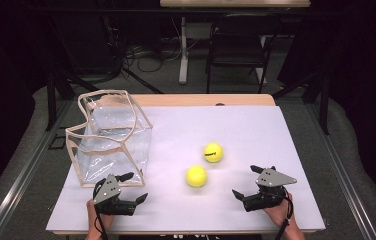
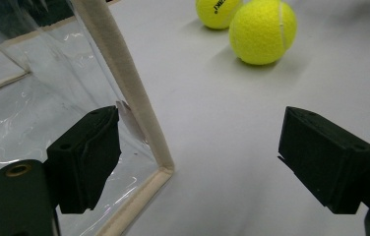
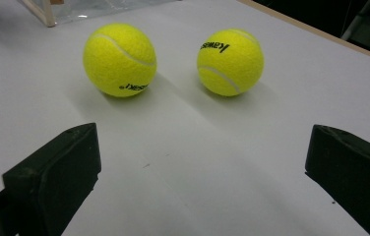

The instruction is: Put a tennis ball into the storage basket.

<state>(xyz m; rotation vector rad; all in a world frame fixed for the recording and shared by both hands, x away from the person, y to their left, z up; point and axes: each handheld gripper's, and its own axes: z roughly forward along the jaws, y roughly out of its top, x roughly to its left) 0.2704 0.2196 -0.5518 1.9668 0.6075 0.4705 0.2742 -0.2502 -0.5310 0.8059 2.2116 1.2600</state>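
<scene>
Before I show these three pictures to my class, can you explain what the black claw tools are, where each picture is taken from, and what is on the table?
A person sits at the table holding a hand-held two-jaw gripper in each hand. The high view looks down from above: the left gripper and the right gripper rest near the front edge. The other two pictures come from small cameras riding on each gripper, looking along its black jaws. On the white surface lie two yellow tennis balls, the nearer ball and the farther ball, plus a clear plastic bag with beige trim standing open. Both grippers are open and hold nothing; the left one sits close to the bag's corner.
</scene>
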